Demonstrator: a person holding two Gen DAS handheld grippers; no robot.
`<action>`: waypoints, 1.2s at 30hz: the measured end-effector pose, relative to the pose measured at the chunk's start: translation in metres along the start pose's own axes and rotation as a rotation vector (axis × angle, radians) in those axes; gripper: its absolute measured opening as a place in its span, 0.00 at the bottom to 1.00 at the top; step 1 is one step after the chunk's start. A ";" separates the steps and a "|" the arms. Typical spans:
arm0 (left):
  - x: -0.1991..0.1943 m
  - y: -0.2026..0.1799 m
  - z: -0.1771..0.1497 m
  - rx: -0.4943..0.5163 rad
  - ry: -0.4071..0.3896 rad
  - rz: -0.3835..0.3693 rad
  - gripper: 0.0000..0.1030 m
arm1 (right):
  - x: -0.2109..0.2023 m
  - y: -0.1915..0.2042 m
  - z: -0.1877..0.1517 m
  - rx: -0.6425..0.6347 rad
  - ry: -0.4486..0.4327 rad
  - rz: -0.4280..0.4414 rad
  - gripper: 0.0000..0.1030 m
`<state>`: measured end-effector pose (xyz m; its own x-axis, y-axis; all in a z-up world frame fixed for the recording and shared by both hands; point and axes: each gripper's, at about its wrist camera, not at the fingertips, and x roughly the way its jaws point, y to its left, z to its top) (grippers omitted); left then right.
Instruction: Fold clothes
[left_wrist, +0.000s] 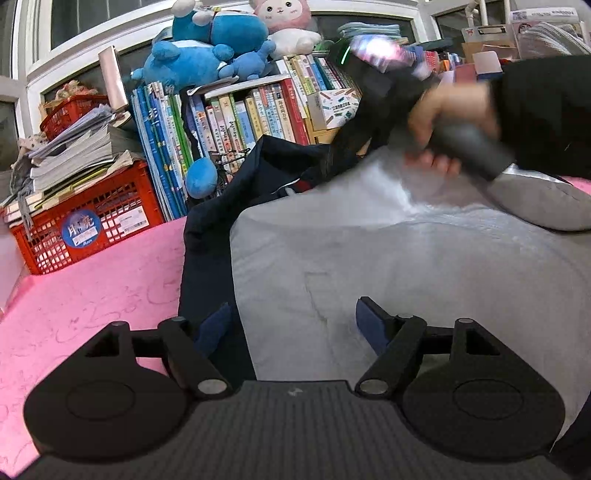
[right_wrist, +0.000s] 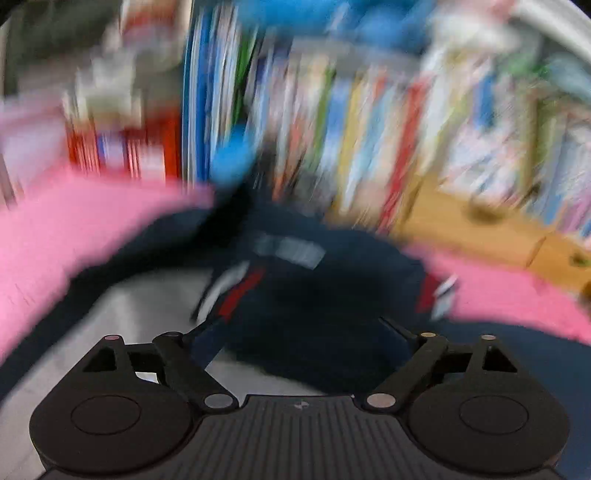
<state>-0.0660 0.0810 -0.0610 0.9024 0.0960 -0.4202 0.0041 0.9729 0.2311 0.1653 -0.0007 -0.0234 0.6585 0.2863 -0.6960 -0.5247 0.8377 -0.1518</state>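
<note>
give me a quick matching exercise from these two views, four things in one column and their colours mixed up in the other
Things:
1. crate under the stacked papers
2. bed cover
3. lining of the opened garment
4. plush toy on top of the books

Colours:
A. pink
B. blue
C. red
D. light grey

Pairs: 1-C, 2-A, 3-D, 4-B

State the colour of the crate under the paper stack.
Red crate, clearest in the left wrist view.
</note>
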 end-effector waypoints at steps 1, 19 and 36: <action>0.000 0.001 0.000 -0.009 0.001 -0.003 0.75 | 0.001 -0.002 -0.001 0.004 0.000 -0.036 0.49; -0.005 0.012 0.009 -0.062 0.007 -0.020 0.81 | -0.132 -0.167 -0.077 0.168 -0.198 -0.778 1.00; -0.023 0.063 0.001 -0.274 0.052 -0.069 0.91 | 0.025 -0.046 0.057 0.541 -0.027 0.097 0.98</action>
<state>-0.0862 0.1396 -0.0354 0.8809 0.0315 -0.4723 -0.0586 0.9974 -0.0427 0.2365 -0.0055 0.0068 0.6383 0.3798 -0.6696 -0.2359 0.9245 0.2994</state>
